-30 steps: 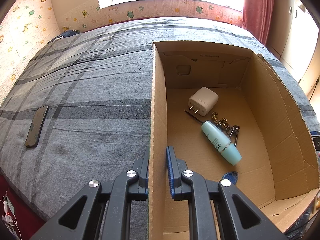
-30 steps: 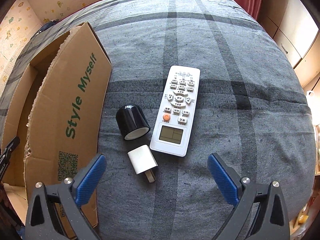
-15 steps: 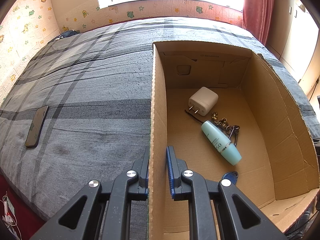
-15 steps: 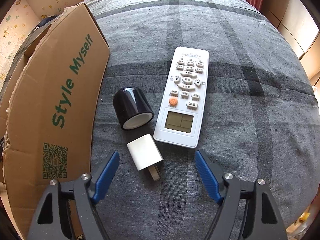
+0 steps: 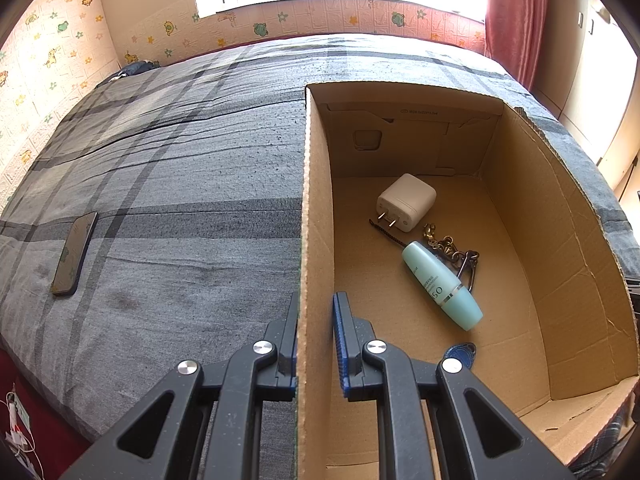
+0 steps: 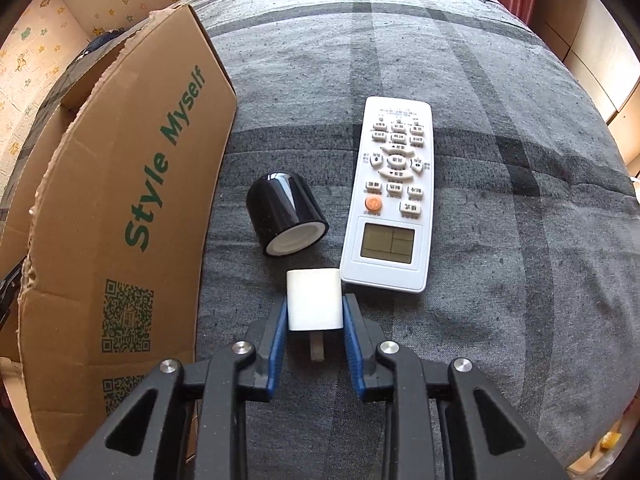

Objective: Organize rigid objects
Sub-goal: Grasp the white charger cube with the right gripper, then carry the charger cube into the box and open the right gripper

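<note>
Right wrist view: right gripper (image 6: 315, 312) has just been closing, and its blue pads now sit against both sides of the small white charger (image 6: 315, 305), which lies on the grey bedspread (image 6: 500, 240) just near of the remote (image 6: 394, 194), prongs toward the camera. Step in hand looks like the pick. Next move as I read it: lift straight, carry left over the cardboard box (image 6: 120, 200) wall, release inside. Watch the black cap (image 6: 285, 214) right beside it, easy to nudge

Left gripper (image 5: 316, 340) is clamped on the box's left wall (image 5: 314, 240), one finger outside, one inside, steadying it

Count in box: one white charger (image 5: 406, 201), one teal bottle (image 5: 440, 284), one bunch of keys on a chain (image 5: 454, 250), one blue tag (image 5: 462, 352) near the front, partly hidden. On bed outside: one remote, one black cap, one charger being gripped, one phone (image 5: 74, 254) far left
</note>
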### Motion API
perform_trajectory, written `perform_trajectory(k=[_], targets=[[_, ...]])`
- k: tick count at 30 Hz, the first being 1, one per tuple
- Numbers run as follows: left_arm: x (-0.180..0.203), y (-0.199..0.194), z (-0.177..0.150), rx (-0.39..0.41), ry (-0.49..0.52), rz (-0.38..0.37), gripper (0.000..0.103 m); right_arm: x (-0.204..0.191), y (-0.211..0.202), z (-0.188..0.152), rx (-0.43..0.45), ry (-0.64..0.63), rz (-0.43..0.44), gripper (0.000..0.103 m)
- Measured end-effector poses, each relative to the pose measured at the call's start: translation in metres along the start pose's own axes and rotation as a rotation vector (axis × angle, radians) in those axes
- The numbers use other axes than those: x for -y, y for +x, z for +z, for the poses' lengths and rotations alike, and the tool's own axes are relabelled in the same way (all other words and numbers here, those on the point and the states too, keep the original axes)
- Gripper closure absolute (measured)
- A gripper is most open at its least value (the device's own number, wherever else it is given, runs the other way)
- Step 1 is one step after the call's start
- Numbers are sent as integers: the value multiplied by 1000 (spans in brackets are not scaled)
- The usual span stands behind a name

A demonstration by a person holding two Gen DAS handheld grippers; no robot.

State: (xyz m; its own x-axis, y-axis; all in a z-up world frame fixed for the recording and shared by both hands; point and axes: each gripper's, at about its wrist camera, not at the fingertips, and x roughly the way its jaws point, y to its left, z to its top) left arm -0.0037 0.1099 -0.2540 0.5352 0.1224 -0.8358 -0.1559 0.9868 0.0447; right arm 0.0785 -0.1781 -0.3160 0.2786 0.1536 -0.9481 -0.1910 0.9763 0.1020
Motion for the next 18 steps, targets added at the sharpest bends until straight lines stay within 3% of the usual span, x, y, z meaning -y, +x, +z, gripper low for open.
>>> perform_trajectory(k=[18], targets=[[0, 0, 0, 0, 0, 0, 88, -14, -64, 1, 63, -55, -19, 76]])
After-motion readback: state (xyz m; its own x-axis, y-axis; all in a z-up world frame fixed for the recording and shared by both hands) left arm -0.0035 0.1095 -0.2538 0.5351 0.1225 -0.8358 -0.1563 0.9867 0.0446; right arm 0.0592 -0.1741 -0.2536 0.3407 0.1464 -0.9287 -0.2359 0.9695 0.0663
